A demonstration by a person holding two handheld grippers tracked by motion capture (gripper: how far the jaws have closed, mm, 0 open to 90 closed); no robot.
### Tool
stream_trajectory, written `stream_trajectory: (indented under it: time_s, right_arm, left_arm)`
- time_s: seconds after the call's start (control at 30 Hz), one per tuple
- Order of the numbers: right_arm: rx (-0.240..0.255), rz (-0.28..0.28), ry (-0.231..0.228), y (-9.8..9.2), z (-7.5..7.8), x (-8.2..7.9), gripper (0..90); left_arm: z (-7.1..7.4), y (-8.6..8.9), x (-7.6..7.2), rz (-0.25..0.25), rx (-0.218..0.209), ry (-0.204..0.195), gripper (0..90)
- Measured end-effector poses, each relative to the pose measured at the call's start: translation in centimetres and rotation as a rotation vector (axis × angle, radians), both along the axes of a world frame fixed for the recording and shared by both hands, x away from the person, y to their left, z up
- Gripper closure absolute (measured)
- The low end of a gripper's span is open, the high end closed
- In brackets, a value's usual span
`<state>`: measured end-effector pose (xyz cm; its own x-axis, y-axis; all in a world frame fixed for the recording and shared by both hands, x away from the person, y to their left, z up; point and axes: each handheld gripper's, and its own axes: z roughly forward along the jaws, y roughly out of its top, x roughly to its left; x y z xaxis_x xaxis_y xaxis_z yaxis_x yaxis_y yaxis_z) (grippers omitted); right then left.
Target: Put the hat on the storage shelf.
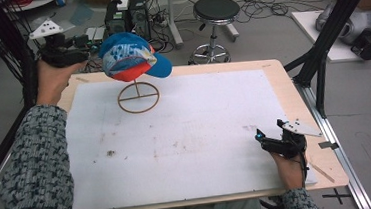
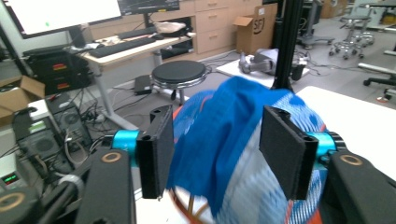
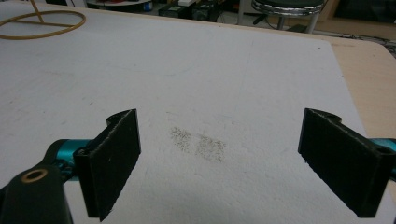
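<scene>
**Cap on its stand, your left fingers spread around it**

Your left gripper (image 1: 86,51) sits at the far left corner of the surface (image 1: 201,133), just beside the blue baseball cap (image 1: 132,56). The cap, blue with white print and an orange underside, rests on top of a thin wooden stand (image 1: 138,94) whose ring-shaped base lies flat on the white mat. In the left gripper view the cap's (image 2: 233,140) blue crown fills the space between your two fingers (image 2: 161,149); they stand spread, and with the picture blurred there, a gap shows between the pads and the fabric on both sides, so nothing is pinched.

Your right gripper (image 1: 262,139) rests low at the near right of the surface, well apart from the cap. In the right gripper view its fingers (image 3: 119,154) stand wide apart over bare white mat with a faint grey smudge (image 3: 198,142) between them, and the stand's ring (image 3: 42,25) shows at the far left corner.
</scene>
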<state>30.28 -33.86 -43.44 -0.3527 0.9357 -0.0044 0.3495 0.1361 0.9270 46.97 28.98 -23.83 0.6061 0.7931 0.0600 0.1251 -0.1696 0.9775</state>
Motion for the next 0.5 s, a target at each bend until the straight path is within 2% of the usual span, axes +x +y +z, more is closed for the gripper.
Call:
stream_trajectory:
  time_s: [0.2,0.5]
  right_arm:
    - [0.008,-0.002,0.002,0.0,0.0,0.1,12.1]
    - [0.016,0.003,-0.002,0.1,0.1,0.2,12.1]
  left_arm:
    - [-1.0,1.5,-3.1,0.013,0.021,0.009,41.5]
    - [-1.8,3.0,-6.9,0.042,0.013,0.0,37.1]
